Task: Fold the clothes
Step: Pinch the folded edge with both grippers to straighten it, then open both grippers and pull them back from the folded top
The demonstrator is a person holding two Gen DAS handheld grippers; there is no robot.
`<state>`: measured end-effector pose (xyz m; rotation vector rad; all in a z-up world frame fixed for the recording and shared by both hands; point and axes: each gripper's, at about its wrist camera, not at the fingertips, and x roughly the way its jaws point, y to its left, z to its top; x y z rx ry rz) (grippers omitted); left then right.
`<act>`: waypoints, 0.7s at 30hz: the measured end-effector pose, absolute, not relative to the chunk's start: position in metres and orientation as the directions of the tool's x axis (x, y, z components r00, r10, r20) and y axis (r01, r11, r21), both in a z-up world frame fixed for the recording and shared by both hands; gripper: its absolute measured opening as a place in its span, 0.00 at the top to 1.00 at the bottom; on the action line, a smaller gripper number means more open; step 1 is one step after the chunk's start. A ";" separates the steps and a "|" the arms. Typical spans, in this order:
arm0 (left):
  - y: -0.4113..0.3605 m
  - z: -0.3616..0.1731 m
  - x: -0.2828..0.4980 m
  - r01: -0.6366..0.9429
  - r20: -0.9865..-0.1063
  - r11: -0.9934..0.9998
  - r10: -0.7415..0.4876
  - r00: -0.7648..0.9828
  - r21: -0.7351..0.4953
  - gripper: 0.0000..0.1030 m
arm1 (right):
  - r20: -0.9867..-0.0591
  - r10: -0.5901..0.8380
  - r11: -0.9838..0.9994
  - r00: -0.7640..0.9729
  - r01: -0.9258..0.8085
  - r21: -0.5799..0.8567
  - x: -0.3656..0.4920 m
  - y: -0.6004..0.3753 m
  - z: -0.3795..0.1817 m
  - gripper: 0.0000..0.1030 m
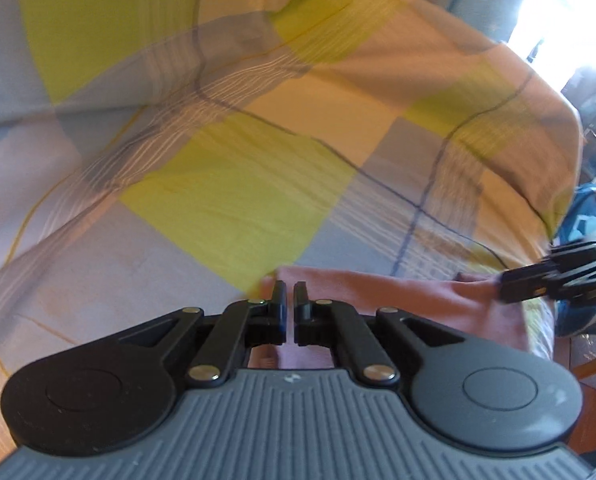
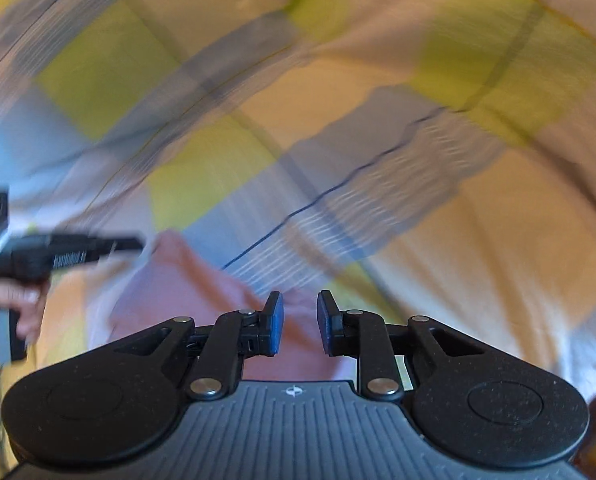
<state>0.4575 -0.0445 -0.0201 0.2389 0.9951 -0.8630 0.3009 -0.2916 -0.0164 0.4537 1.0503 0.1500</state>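
A pink cloth (image 1: 397, 300) lies on a checked bed sheet (image 1: 238, 192) right in front of both grippers. My left gripper (image 1: 290, 296) is shut at the cloth's left corner. In the right wrist view that corner of the pink cloth (image 2: 186, 284) rises to the left gripper (image 2: 140, 245), which looks shut on it. My right gripper (image 2: 299, 308) has its blue-padded jaws apart over the cloth's other end, with pink fabric showing in the gap and the pads not pressing. From the left wrist view the right gripper (image 1: 503, 292) sits at the cloth's right edge.
The yellow, orange and grey checked sheet (image 2: 377, 160) covers the whole bed. The bed's edge (image 1: 553, 200) drops off to the right, with a blue object (image 1: 585, 216) and wooden floor (image 1: 565, 352) below. A hand (image 2: 14, 308) holds the left gripper's handle.
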 end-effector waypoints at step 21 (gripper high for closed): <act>-0.009 -0.059 0.381 0.762 -0.732 0.646 -0.497 0.467 0.047 0.94 | -0.687 0.335 0.921 0.645 -0.071 0.382 0.275 -0.305 -0.036 0.74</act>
